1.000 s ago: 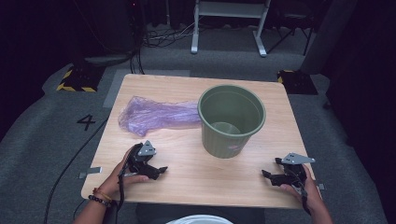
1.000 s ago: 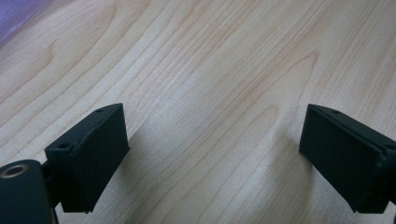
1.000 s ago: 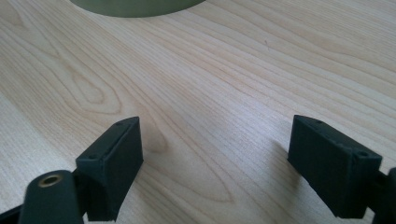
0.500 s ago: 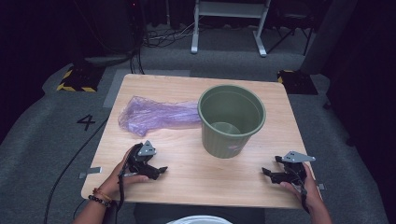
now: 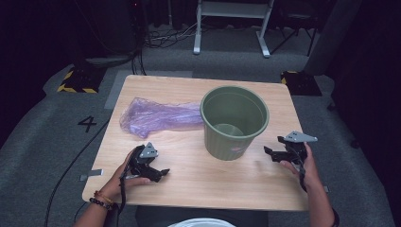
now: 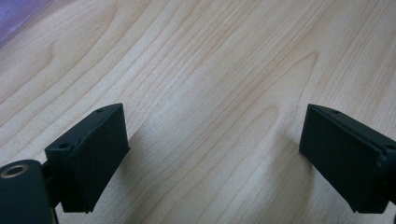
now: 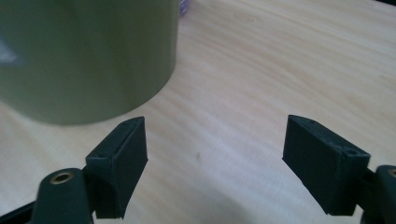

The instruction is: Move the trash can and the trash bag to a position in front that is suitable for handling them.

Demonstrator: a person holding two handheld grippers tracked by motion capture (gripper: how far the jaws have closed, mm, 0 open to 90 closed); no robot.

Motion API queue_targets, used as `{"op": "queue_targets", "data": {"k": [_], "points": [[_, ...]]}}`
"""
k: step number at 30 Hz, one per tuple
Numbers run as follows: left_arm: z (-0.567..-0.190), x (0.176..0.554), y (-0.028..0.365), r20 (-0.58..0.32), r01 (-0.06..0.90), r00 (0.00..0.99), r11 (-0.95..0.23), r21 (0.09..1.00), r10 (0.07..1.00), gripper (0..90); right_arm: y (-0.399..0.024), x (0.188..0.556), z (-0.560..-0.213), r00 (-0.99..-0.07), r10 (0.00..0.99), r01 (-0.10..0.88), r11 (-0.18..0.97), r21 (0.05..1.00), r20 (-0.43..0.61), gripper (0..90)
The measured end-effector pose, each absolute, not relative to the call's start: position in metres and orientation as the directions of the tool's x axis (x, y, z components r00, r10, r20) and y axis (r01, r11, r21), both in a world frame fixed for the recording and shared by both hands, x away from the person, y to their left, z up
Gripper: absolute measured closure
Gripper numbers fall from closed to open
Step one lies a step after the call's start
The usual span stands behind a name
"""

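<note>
Since the earlier frame my right gripper [image 5: 270,152] has lifted off the table [image 5: 227,189] and come in toward the green bucket [image 5: 235,122] — its jaws have just been closing a little, yet they stand wide apart with nothing between them. From its own view the bucket wall [image 7: 88,56] is near, ahead and left. My left gripper [image 5: 161,174] rests low over bare wood, jaws apart and empty. Beside the upright bucket lies the purple plastic bag [image 5: 158,116], flat, touching its left side.
</note>
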State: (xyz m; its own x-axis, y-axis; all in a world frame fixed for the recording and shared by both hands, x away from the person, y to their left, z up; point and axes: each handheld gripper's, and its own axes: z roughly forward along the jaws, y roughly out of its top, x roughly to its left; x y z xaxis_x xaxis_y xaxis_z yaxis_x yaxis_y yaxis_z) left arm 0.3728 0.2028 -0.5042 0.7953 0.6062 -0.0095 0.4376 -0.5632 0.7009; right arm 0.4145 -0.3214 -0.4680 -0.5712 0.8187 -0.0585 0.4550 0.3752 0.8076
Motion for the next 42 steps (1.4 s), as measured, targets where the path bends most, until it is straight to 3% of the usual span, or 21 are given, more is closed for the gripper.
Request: {"op": "queue_targets", "data": {"k": [10, 42], "points": [[-0.504, 0.373, 0.203, -0.009, 0.438, 0.795, -0.563, 0.701, 0.606, 7.8, -0.313, 0.445, -0.46, -0.56, 0.828, 0.431, 0.303, 0.85, -0.012, 24.1], [-0.504, 0.373, 0.203, -0.011, 0.439, 0.795, -0.562, 0.701, 0.607, 7.8, -0.293, 0.455, -0.456, -0.654, 0.756, 0.354, 0.282, 0.892, 0.021, 27.8]]}}
